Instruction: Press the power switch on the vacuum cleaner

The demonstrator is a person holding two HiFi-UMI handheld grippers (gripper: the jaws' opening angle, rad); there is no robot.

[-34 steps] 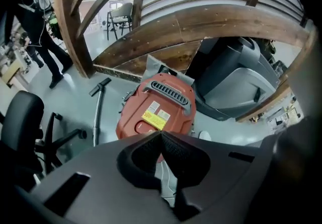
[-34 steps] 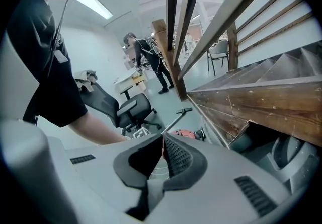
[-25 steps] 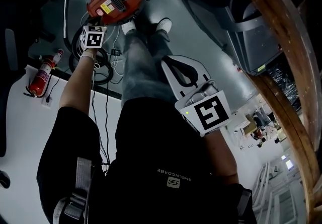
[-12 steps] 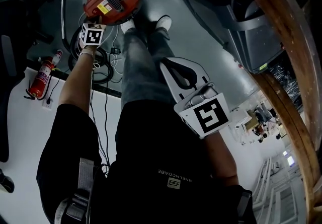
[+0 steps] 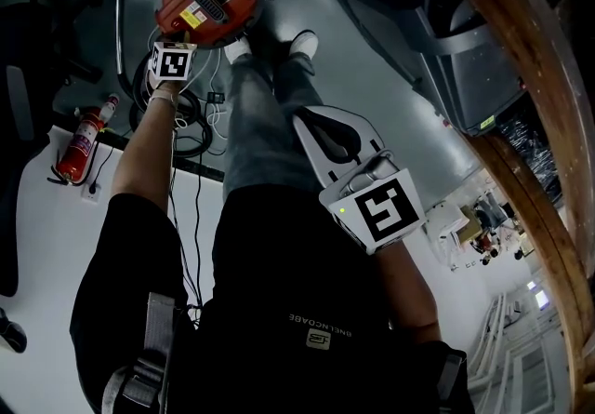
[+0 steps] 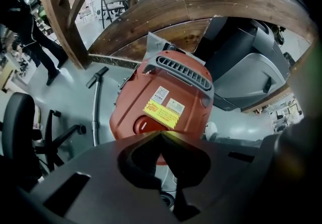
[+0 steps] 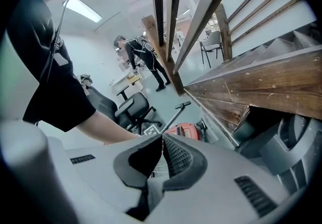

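Just ahead of the left tool (image 6: pixel 162 133), jaws pressed together, the power switch (image 6: pixel 142 125) of the red vacuum cleaner (image 6: pixel 171 89) was seen. The right tool (image 7: pixel 162 137) was closed too.

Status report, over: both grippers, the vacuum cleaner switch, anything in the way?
Left gripper shut, empty, tips at power switch on red vacuum cleaner; contact unclear. Right gripper shut, empty, held back. Nothing in the way.
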